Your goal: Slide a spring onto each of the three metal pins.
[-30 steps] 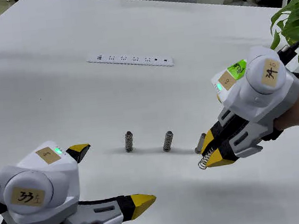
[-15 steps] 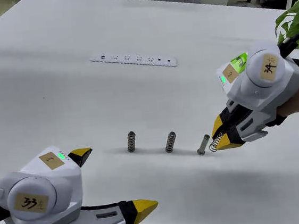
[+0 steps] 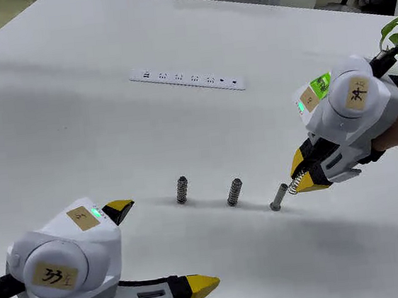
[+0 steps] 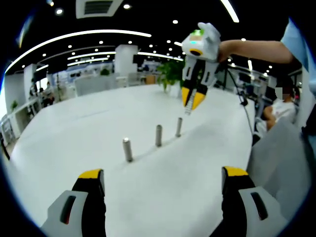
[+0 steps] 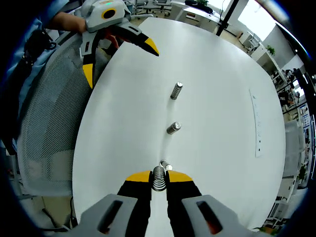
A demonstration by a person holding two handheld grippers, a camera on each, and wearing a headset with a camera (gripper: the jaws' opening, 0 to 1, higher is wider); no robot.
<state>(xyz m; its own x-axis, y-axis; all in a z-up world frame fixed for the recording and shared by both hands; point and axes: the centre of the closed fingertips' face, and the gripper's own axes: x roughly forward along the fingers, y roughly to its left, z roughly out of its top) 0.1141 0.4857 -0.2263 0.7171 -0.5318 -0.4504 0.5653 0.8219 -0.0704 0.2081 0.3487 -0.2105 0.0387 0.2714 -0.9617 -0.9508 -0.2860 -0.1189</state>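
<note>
Your bench (image 3: 72, 98) is big and white. Your left tool (image 3: 163, 245) hangs over the near edge, toward the left corner. Its jaws are wide apart, with nothing in them. Your right tool (image 3: 301, 176) is out toward the right edge, and its jaws are squeezed on a spring (image 3: 296, 181). A long power strip (image 3: 188, 79) lies flat toward the far edge, well apart from the work.

3 pins stand in a row across the middle of the bench. The left pin (image 3: 182, 189) has a spring on it. The middle pin (image 3: 235, 191) has 1 too. The right pin (image 3: 278, 197) is bare. So I think 2 are done and 1 is left.

The spring in your right tool is small and thin. It hangs just beside the top of the right pin. In the right gripper view, the pin's top peeks out just past the spring's end. I cannot tell if they touch.

You are on the last step, getting this spring onto the right pin. Next, I think you need to line up the spring's hole with the pin's top. Tip the tool so both point the same way. Then push down slowly and let go. The spring is bendy, so it may catch on the pin or pop out if you rush.
</note>
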